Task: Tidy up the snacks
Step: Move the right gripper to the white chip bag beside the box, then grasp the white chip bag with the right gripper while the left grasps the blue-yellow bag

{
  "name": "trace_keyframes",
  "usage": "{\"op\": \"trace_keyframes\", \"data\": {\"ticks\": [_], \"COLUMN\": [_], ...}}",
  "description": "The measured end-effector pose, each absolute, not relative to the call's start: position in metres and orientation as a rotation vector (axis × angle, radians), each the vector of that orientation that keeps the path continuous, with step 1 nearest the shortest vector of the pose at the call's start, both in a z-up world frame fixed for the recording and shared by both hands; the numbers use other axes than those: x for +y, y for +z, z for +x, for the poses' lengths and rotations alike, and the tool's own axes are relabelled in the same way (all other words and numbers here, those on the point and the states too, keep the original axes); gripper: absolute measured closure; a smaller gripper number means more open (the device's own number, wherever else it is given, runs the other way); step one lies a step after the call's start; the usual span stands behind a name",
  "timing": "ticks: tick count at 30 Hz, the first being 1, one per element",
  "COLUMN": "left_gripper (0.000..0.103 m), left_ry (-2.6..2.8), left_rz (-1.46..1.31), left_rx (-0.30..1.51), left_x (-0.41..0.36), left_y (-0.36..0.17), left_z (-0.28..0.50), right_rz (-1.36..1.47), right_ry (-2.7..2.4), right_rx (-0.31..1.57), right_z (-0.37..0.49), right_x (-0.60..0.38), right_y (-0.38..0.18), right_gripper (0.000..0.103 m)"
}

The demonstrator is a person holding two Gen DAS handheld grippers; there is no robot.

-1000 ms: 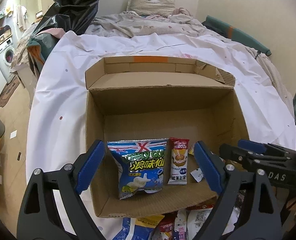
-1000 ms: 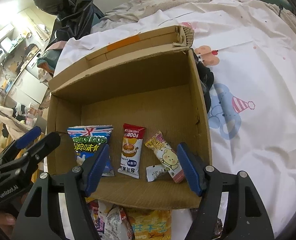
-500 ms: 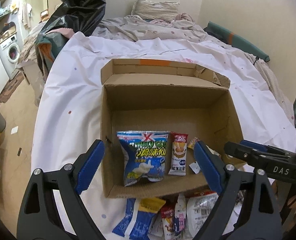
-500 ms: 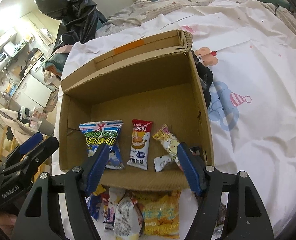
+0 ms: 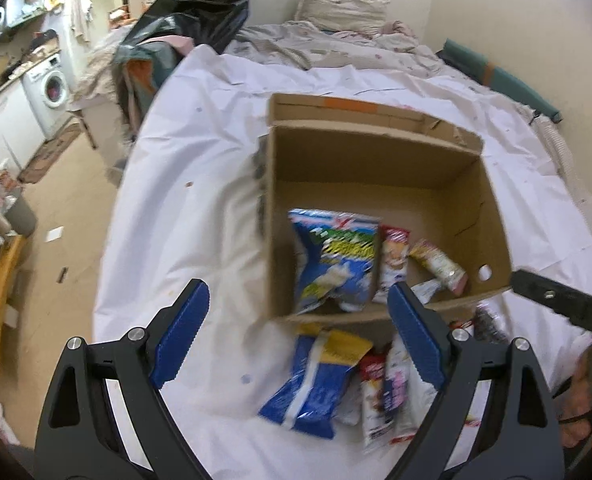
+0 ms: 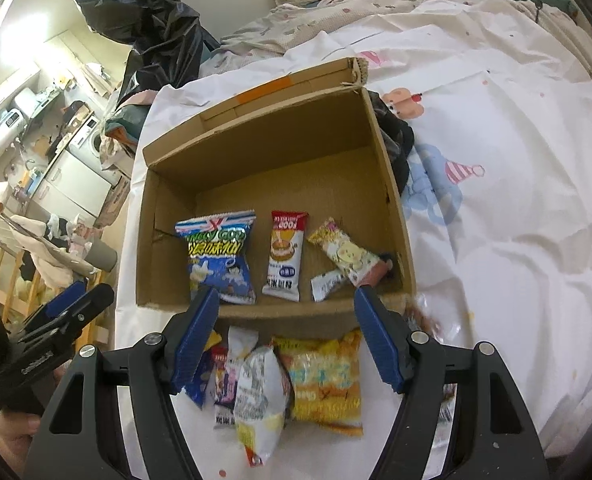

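Open brown cardboard box [image 6: 392,184] on the white bed sheet [image 6: 516,208], beyond both grippers; loose snack packets [image 6: 320,384] below right gripper [image 6: 286,336], left gripper [image 5: 298,338], jaws apart, empty.

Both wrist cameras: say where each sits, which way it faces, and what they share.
Left wrist: on the left gripper, looking down and forward over the cardboard box; its own open blue fingers show, and the right gripper pokes in at the right edge.
Right wrist: on the right gripper, facing the same box from its right; its open fingers show, and the left gripper at the left edge.
Shared: the box, the blue chip bag, and the snack pile.
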State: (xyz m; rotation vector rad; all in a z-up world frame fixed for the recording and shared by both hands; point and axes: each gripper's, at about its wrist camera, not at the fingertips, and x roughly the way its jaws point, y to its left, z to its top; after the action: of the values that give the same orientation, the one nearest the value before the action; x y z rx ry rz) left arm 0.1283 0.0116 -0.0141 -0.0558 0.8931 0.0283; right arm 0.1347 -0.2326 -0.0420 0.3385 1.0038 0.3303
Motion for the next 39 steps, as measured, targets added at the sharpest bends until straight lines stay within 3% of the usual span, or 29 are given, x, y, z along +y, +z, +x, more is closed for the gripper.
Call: {"op": "trace_keyframes", "data": {"ticks": [16,21,25,36,39], "left_gripper": [0.014,0.014,0.014,0.014,0.014], "left_ry": [0.101,0.095,0.098,0.099,0.098], "left_rz": [-0.186,-0.170,-0.187,-0.241,-0.234], "left_rx": [1.006,1.003,1.010,1.042,1.050], "left_x": [0.039,0.035,0.038,0.045,0.044], "left_y": [-0.038,-0.036,-0.037,-0.045,-0.047], "left_z": [0.110,0.111,0.111,0.117,0.118], "right_rz": [0.420,0.414,0.410,0.285,0.289], "right_ry": [0.466,0.519,0.533,0.529,0.537], "right_rx": [1.147,1.264,1.347,1.416,1.410], "right_z": [0.101,0.108,0.116,0.121,0.117], "right_x": [-0.236,-0.210,-0.194,-0.155,-0.161], "right_y": [-0.072,-0.095,-0.111,-0.130,-0.127], "right_gripper": [0.028,0.035,0.052,0.052,0.064]}}
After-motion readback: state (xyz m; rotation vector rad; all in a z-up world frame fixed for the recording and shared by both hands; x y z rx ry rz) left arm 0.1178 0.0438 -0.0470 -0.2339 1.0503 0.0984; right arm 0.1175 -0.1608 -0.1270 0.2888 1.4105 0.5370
